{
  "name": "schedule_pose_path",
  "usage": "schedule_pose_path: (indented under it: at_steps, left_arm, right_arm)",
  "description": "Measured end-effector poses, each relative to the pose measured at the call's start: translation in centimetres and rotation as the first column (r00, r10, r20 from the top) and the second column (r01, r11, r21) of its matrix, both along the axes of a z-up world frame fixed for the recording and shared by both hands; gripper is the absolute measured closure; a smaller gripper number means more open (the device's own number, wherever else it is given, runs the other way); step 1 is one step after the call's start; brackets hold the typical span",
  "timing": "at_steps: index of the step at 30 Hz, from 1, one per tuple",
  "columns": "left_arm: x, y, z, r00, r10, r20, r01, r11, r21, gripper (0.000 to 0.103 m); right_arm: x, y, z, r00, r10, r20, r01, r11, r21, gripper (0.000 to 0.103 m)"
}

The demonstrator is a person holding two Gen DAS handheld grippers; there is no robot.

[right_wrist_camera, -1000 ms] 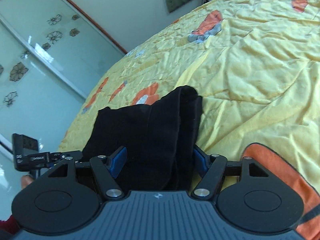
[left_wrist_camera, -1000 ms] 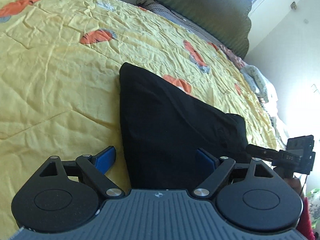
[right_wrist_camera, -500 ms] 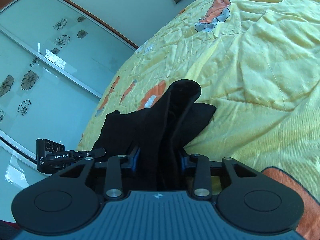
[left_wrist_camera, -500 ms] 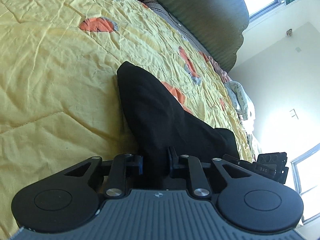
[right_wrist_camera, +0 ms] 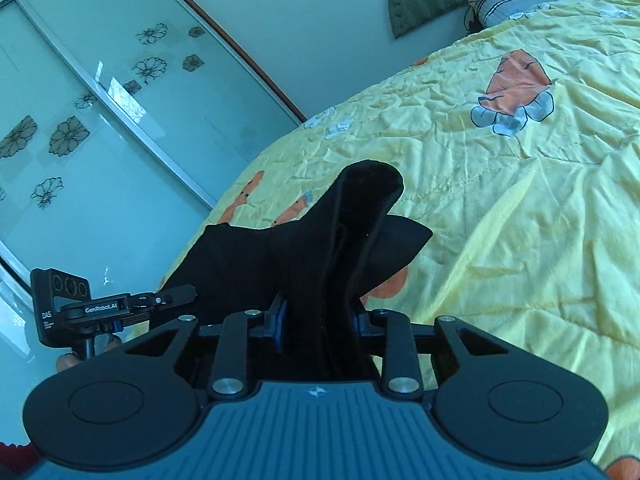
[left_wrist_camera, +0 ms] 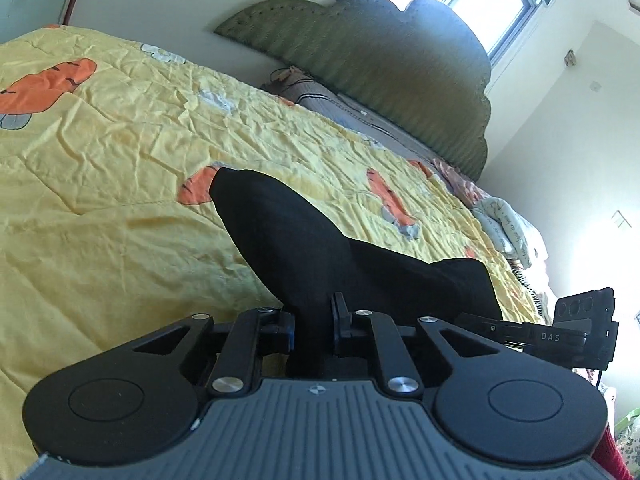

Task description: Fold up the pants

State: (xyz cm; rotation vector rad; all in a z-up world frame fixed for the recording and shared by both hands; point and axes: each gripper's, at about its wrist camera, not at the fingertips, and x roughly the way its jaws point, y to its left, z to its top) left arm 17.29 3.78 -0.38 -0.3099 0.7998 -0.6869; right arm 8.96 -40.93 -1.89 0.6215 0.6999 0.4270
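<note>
Black pants (left_wrist_camera: pixel 288 240) lie on a yellow quilt (left_wrist_camera: pixel 100 168) and rise in a peak toward both grippers. My left gripper (left_wrist_camera: pixel 314 320) is shut on one near edge of the cloth, which bunches between its pads. In the right wrist view the pants (right_wrist_camera: pixel 360 208) stand up in a thick folded ridge. My right gripper (right_wrist_camera: pixel 320 316) pinches that ridge, and its jaws are still closing on it. Each view shows the other tool at its edge: the right gripper's body (left_wrist_camera: pixel 576 332), the left gripper's body (right_wrist_camera: pixel 100 308). Both held edges are lifted off the quilt.
The quilt has orange carrot prints. A green padded headboard (left_wrist_camera: pixel 380 64) and a striped pillow (left_wrist_camera: pixel 360 116) lie at the far end. Crumpled pale fabric (left_wrist_camera: pixel 504 228) sits at the bed's right side. Glass wardrobe doors with flower decals (right_wrist_camera: pixel 80 128) stand beyond the bed's left edge.
Both grippers went from open around the pants to shut on them. Both then lifted, pulling the cloth up into peaks, and the views tilted up toward the headboard and wardrobe.
</note>
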Motion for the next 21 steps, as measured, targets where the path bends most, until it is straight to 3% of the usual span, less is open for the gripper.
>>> schedule_pose_path:
  at_steps: [2,4,6,7,8,9,10,11,13,16,19,21]
  left_arm:
    - [0.9,-0.1,-1.3,0.999,0.016,-0.040,-0.014,0.999,0.036,0.087]
    - [1.4,-0.3,-2.3,0.998,0.023,-0.051,-0.019,0.997,0.069,0.087]
    - [1.5,0.0,-3.0,0.997,0.031,-0.072,-0.026,0.998,0.059,0.083]
    - [1.5,0.3,-3.0,0.996,0.040,-0.083,-0.036,0.998,0.049,0.070]
    - [1.3,0.6,-2.8,0.994,0.064,-0.086,-0.060,0.997,0.049,0.065]
    - [0.9,0.8,-2.5,0.993,0.086,-0.080,-0.081,0.995,0.065,0.054]
    - [0.5,0.9,-2.0,0.993,0.102,-0.068,-0.096,0.992,0.088,0.042]
    - [-0.1,1.1,-1.5,0.992,0.118,-0.051,-0.112,0.988,0.106,0.037]
    - [-1.9,1.4,-0.4,0.990,0.141,-0.009,-0.139,0.981,0.134,0.033]
    - [-5.0,1.1,0.6,0.988,0.149,0.038,-0.153,0.971,0.182,0.030]
    - [-7.6,0.3,0.2,0.984,0.171,0.043,-0.176,0.949,0.261,0.030]
    - [-8.6,0.0,-0.8,0.984,0.176,0.038,-0.179,0.934,0.308,0.030]
  right_arm:
    - [0.9,0.5,-1.1,0.999,-0.025,-0.045,0.023,0.999,-0.035,0.071]
    - [1.0,0.1,-1.9,0.996,-0.045,-0.073,0.044,0.999,-0.014,0.064]
    - [0.3,-0.4,-1.7,0.995,-0.069,-0.076,0.068,0.998,-0.011,0.057]
    - [-0.2,-0.5,-1.4,0.994,-0.084,-0.074,0.081,0.996,-0.032,0.053]
    - [-0.9,-0.7,-0.9,0.992,-0.110,-0.068,0.105,0.992,-0.069,0.051]
    - [-1.7,-0.7,-0.2,0.988,-0.144,-0.053,0.138,0.984,-0.111,0.050]
    - [-2.8,-0.3,0.8,0.981,-0.192,-0.019,0.185,0.967,-0.177,0.049]
    - [-4.0,0.4,2.0,0.974,-0.222,0.039,0.224,0.938,-0.264,0.048]
    - [-6.1,2.7,4.0,0.969,-0.191,0.156,0.237,0.893,-0.383,0.048]
    - [-7.8,6.4,4.9,0.973,-0.047,0.227,0.148,0.877,-0.456,0.048]
    - [-7.9,9.2,3.9,0.982,0.053,0.181,0.049,0.856,-0.515,0.049]
    - [-7.5,10.0,2.6,0.990,0.055,0.132,0.028,0.831,-0.556,0.050]
